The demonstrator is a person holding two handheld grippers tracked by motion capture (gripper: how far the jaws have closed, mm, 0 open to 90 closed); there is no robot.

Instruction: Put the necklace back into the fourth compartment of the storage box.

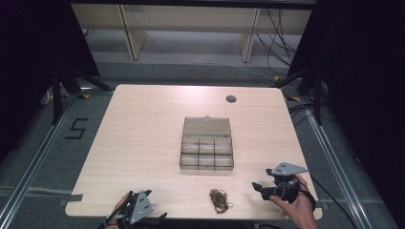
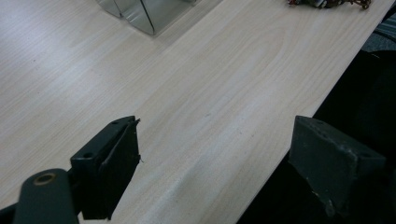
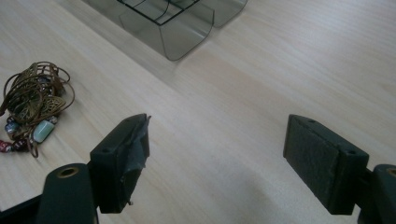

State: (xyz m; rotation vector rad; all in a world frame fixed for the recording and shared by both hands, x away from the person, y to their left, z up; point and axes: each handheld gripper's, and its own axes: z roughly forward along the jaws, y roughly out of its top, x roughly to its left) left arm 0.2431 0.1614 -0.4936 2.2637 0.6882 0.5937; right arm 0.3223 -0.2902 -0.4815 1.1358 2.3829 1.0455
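While two grippers gape, one box (image 1: 207,149); one necklace (image 1: 219,201).

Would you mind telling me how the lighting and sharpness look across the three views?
High view: table evenly lit, the sides black, soft overall, the clear box low in contrast. Left gripper view: wood grain fairly sharp, the jaws dark with little detail, black beyond the table edge. Right gripper view: the tangled necklace reads clearly, and a faint shadow lies beside the box.

Bare table (image 1: 143,133) surrounds the central box (image 1: 207,150) and jewellery tangle (image 1: 219,200).
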